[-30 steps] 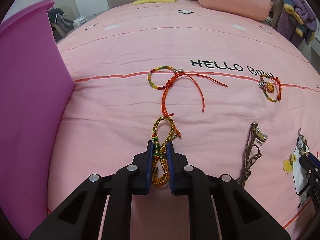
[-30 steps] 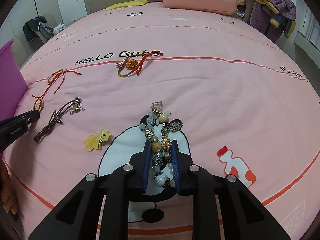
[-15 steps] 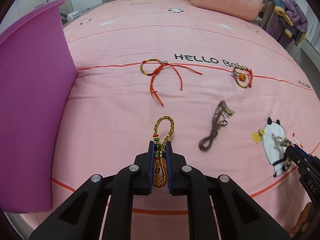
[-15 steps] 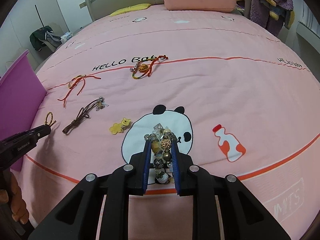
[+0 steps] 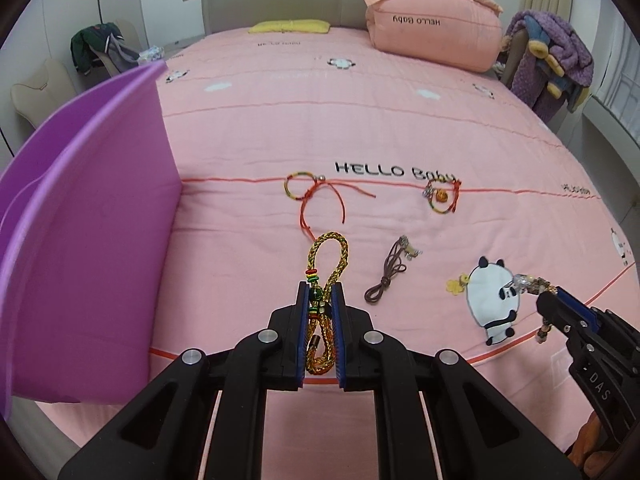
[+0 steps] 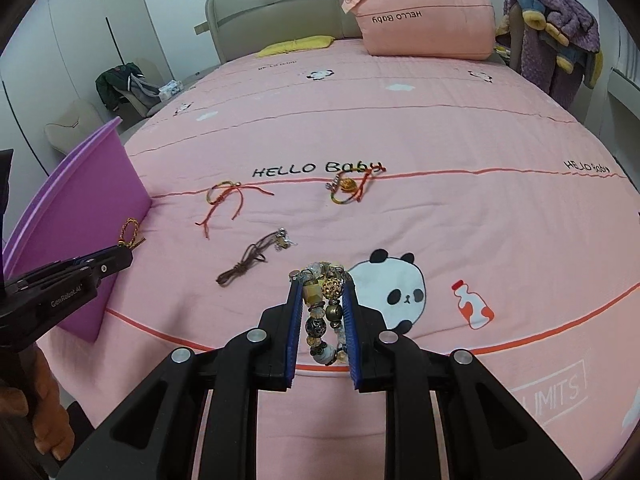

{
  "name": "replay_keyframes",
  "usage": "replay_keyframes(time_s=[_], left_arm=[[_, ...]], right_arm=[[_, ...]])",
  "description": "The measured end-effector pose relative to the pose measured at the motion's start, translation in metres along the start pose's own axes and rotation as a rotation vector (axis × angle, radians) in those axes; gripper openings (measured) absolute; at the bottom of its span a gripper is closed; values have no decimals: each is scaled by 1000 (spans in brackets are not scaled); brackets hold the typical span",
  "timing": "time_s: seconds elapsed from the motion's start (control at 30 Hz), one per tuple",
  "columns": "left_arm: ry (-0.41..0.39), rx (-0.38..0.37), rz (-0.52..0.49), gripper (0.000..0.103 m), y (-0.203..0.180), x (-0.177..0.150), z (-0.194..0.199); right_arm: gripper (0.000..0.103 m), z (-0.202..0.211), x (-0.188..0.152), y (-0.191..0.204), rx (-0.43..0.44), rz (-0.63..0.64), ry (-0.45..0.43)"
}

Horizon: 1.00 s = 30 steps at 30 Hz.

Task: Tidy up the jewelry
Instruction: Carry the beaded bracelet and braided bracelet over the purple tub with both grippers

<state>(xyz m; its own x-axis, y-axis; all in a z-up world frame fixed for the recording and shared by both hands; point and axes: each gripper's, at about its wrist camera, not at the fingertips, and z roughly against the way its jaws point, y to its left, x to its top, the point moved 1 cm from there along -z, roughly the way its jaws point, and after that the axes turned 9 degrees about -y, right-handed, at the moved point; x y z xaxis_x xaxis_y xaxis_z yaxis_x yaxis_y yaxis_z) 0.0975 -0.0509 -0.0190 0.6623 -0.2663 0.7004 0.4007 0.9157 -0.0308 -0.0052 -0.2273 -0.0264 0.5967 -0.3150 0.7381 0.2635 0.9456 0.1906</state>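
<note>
My left gripper (image 5: pixel 320 292) is shut on a gold braided bracelet (image 5: pixel 330 248) with green and red beads, lifted off the pink bedspread (image 5: pixel 360 120). My right gripper (image 6: pixel 322 286) is shut on a chunky beaded bracelet (image 6: pixel 324 304), also held in the air. Each gripper shows in the other's view: the right gripper (image 5: pixel 548 300) at the right edge, the left gripper (image 6: pixel 124 258) at the left with the gold bracelet (image 6: pixel 130 232) sticking out. On the bed lie a red-string bracelet (image 5: pixel 316 192), a red charm bracelet (image 5: pixel 442 196) and a brown cord necklace (image 5: pixel 388 276).
A purple bin (image 5: pixel 80 240) stands at the bed's left side, its wall close to my left gripper. A small yellow bear charm (image 5: pixel 456 285) lies beside a printed panda. A folded pink quilt (image 5: pixel 432 36) and a yellow pillow (image 5: pixel 290 26) lie at the bed's head.
Both grippers have risen and drawn back from the bed, carrying their bracelets up with them. The loose jewelry on the bedspread looks smaller and farther away, and more of the bin shows.
</note>
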Motion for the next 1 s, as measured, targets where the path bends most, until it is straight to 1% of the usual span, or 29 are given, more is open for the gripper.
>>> replay_keyframes(time_s=[0.13, 0.3, 0.4, 0.5, 0.63, 0.8, 1.0], left_arm=[[-42, -2, 11, 11, 8, 10, 26], [-81, -6, 31, 11, 22, 21, 56], [-112, 14, 30, 11, 32, 30, 74], [-139, 47, 44, 11, 48, 41, 93], [-152, 126, 70, 11, 76, 56, 111], [-154, 205, 131, 11, 122, 68, 127], [-155, 284, 196, 11, 177, 73, 141]], right_arm=[[19, 16, 13, 21, 40, 29, -34], [19, 32, 34, 53, 111, 57, -77], [19, 40, 49, 75, 152, 77, -105], [19, 45, 64, 101, 202, 95, -124], [19, 49, 81, 140, 264, 143, -136], [19, 43, 99, 189, 346, 195, -118], [19, 34, 111, 248, 428, 260, -83]])
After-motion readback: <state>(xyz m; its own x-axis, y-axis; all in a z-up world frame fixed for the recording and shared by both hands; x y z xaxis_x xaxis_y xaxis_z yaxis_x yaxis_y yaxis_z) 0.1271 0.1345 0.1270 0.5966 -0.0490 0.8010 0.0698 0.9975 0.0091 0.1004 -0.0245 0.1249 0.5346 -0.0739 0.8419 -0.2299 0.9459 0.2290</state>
